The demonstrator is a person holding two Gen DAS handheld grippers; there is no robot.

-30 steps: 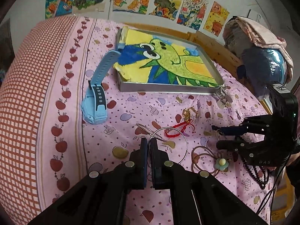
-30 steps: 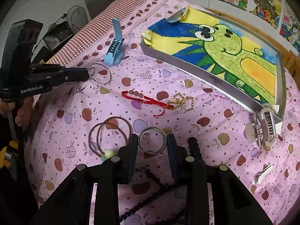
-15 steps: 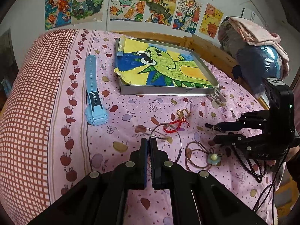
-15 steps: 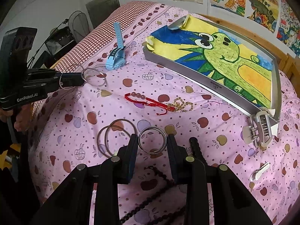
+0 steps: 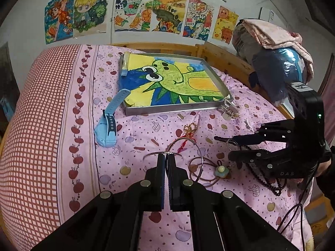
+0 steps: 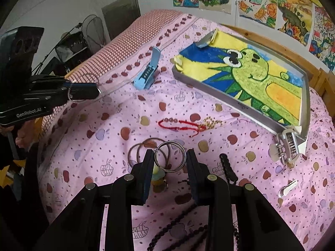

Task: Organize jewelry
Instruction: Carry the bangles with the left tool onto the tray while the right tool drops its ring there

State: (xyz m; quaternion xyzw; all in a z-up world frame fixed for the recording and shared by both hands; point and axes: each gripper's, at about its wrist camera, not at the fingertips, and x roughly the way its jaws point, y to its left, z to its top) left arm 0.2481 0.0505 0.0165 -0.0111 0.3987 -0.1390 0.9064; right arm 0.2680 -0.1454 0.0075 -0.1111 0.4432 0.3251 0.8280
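While both grippers are hovering above the bedding, the scene is reading like this, biggest thing first:

Bed: the pink apple-print bedsheet (image 5: 146,129) is filling the middle of both views, soft and yielding under anything set on it.

Tray: the shallow silver metal tray lined with a green dinosaur drawing (image 6: 304,96) is sitting at the upper right of the right wrist view; judging by the task, it is serving as the drop-off place.

Left gripper (image 5: 166,163): it is sitting low and centre in its own view, its jaws nearly together, pinching thin silver wire bangles (image 5: 195,146) by the rim.

Right gripper (image 6: 170,156): its jaws are standing moderately apart, clamping a small steel ring bangle (image 6: 170,156) across its width, at centre frame.

Handling: both pieces are looking light, rigid and slick, so gripping across the rim is probably suiting them best; the wire may be bending under hard pressure.
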